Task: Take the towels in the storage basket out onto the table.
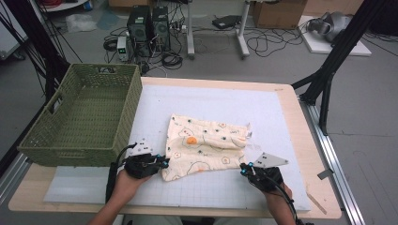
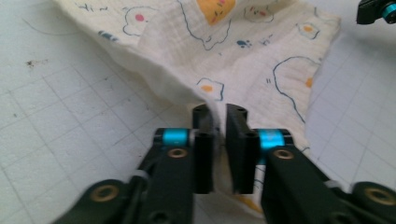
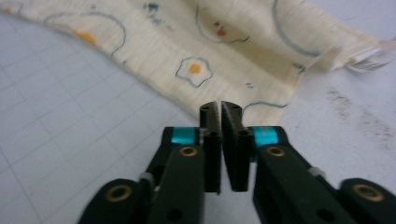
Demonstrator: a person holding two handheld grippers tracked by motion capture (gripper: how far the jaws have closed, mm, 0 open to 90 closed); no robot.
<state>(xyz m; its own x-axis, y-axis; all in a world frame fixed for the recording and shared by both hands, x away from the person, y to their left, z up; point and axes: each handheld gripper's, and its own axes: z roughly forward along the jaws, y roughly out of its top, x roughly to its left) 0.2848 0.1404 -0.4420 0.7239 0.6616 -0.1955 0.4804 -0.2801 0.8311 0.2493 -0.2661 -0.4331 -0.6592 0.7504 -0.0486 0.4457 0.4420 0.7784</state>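
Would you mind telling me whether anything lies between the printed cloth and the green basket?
Nothing visible does. The printed cloth lies on the white mat, and the strip of mat between it and the green basket to its left is bare.

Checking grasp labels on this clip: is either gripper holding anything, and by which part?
The left gripper pinches the cloth at its near edge; whether the right gripper grips its near corner cannot be told.

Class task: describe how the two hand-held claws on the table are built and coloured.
Both the left claw and the right claw are black, with two flat black jaws, bright blue collars and brass-coloured rivets. Each carries a grey three-cornered plate on top and trails a black cable. No sleeves show.
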